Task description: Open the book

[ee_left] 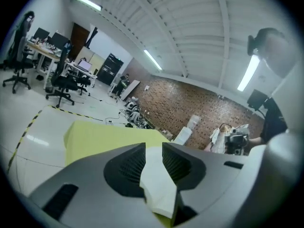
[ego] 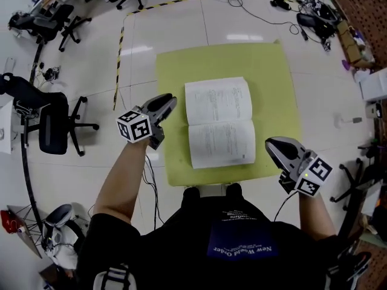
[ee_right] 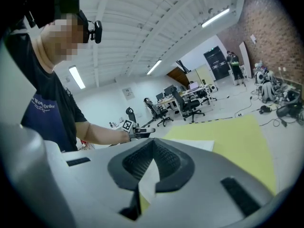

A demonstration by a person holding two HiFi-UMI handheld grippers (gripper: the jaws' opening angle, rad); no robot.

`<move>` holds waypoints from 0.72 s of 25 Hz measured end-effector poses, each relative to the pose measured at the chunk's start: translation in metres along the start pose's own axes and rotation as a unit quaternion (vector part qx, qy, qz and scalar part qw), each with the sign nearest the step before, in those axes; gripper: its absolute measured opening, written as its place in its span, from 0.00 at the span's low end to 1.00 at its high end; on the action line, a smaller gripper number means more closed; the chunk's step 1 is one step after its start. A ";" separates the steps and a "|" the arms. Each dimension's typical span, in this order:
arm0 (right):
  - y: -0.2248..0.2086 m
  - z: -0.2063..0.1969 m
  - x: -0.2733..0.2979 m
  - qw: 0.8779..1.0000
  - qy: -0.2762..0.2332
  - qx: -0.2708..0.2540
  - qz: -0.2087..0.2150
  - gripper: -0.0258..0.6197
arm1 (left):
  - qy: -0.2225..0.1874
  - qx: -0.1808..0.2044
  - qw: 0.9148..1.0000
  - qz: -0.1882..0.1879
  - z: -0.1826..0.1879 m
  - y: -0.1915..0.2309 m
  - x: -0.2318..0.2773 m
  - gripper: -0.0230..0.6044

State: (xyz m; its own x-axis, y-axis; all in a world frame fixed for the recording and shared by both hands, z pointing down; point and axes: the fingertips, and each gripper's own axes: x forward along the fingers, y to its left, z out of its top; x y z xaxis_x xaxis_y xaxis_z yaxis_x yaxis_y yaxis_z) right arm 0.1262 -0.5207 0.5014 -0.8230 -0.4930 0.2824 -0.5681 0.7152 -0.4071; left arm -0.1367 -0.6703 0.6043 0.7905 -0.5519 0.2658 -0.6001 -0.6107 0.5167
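The book (ego: 217, 122) lies open and flat on the yellow-green tabletop (ego: 266, 71), both white printed pages facing up. My left gripper (ego: 171, 99) hovers just off the book's left edge, level with the upper page. Its jaws stand apart with nothing pressed between them. In the left gripper view (ee_left: 153, 146), only the white page (ee_left: 159, 184) beyond shows through the gap. My right gripper (ego: 270, 144) sits to the right of the book's lower right corner, apart from it. In the right gripper view its tips (ee_right: 150, 140) meet, and the page (ee_right: 199, 145) lies ahead.
A black office chair (ego: 57, 122) stands left of the table, with more chairs at the far left. Yellow-black floor tape (ego: 119, 59) runs beside the table. Cables and boxes crowd the far right (ego: 314, 17). The person's torso is at the near edge.
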 end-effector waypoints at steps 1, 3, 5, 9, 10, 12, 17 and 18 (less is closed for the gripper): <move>0.001 0.003 0.002 1.000 -0.002 -0.004 0.002 0.02 | -0.010 -0.006 1.000 -0.003 -0.004 -0.014 -0.011 0.19; 0.005 0.011 0.004 1.000 -0.006 -0.011 0.004 0.02 | -0.032 -0.015 0.999 0.002 -0.007 -0.040 -0.036 0.19; 0.010 0.022 0.005 1.000 -0.014 -0.016 0.004 0.02 | -0.061 -0.029 0.998 0.002 -0.004 -0.066 -0.061 0.19; 0.029 0.050 0.005 0.999 -0.035 -0.040 0.004 0.02 | -0.108 -0.012 0.994 -0.010 0.012 -0.123 -0.109 0.11; 0.036 0.057 0.005 0.998 -0.042 -0.048 0.005 0.02 | -0.120 -0.001 0.993 -0.010 0.020 -0.135 -0.121 0.07; 0.049 0.072 0.006 0.996 -0.056 -0.063 0.006 0.02 | -0.144 0.024 0.989 -0.007 0.040 -0.158 -0.145 0.05; 0.073 0.102 0.008 0.994 -0.075 -0.078 -0.001 0.02 | -0.185 0.068 0.980 0.002 0.072 -0.207 -0.188 0.05; 0.076 0.108 0.007 0.993 -0.082 -0.080 -0.006 0.02 | -0.190 0.071 0.979 -0.004 0.074 -0.216 -0.191 0.05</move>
State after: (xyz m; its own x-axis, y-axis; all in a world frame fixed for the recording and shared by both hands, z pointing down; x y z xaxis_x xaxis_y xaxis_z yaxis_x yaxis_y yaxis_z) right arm 0.0772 -0.5234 0.3783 -0.8133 -0.5657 0.1360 -0.5804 0.7723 -0.2585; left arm -0.1670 -0.4753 0.3814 0.7084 -0.7019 -0.0747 -0.6267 -0.6740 0.3911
